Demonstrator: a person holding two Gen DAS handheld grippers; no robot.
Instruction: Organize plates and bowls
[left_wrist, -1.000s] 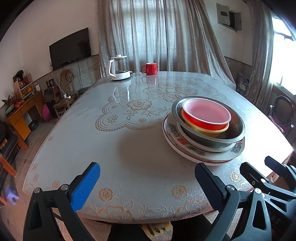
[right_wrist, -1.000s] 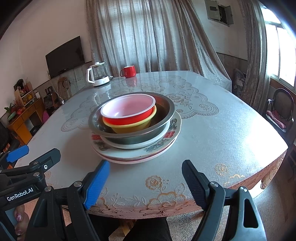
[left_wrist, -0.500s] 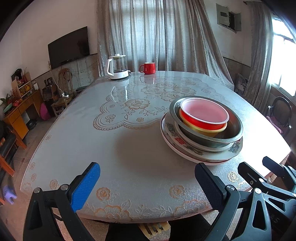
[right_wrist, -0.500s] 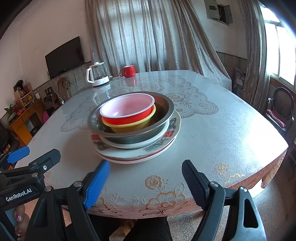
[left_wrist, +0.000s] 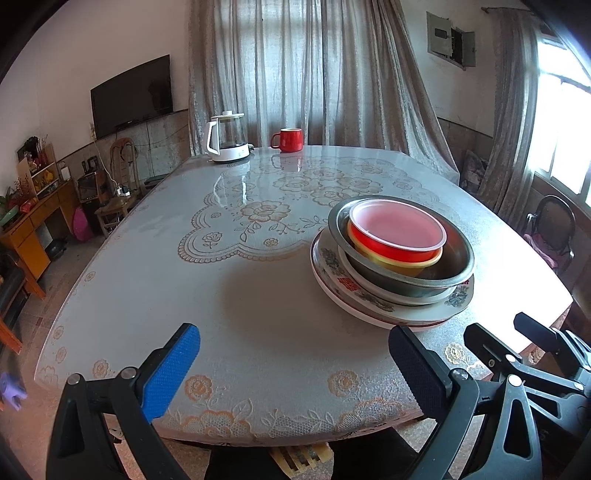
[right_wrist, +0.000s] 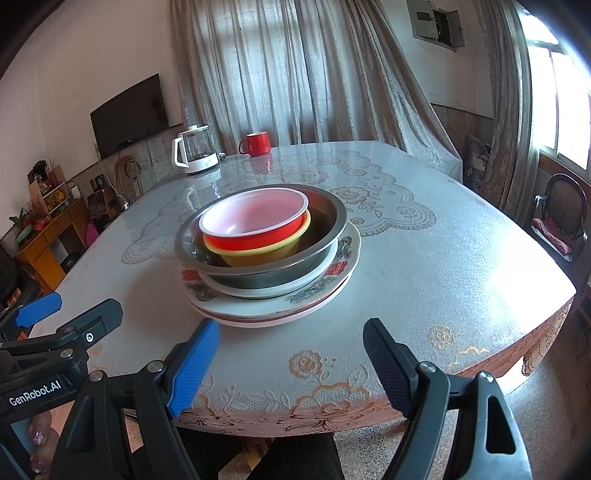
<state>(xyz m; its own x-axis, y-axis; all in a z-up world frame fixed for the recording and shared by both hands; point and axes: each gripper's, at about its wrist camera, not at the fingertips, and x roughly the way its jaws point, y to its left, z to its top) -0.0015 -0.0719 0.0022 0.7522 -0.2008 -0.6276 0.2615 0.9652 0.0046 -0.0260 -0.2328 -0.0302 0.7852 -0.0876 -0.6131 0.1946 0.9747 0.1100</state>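
A stack stands on the table: a red bowl (right_wrist: 255, 221) nested in a yellow bowl (right_wrist: 258, 254), both inside a steel bowl (right_wrist: 325, 221), on flower-patterned plates (right_wrist: 332, 273). The stack also shows in the left wrist view, with the red bowl (left_wrist: 397, 230) on top and the plates (left_wrist: 369, 295) beneath. My left gripper (left_wrist: 295, 365) is open and empty over the table's near edge, left of the stack. My right gripper (right_wrist: 291, 354) is open and empty just in front of the stack.
A white kettle (left_wrist: 225, 140) and a red mug (left_wrist: 290, 139) stand at the table's far end. The table (left_wrist: 258, 295) has a floral cover. A chair (right_wrist: 561, 214) stands at the right, furniture and a TV at the left.
Both views have shifted slightly; the stack sits a little nearer in the frames. Both grippers stay open and empty.
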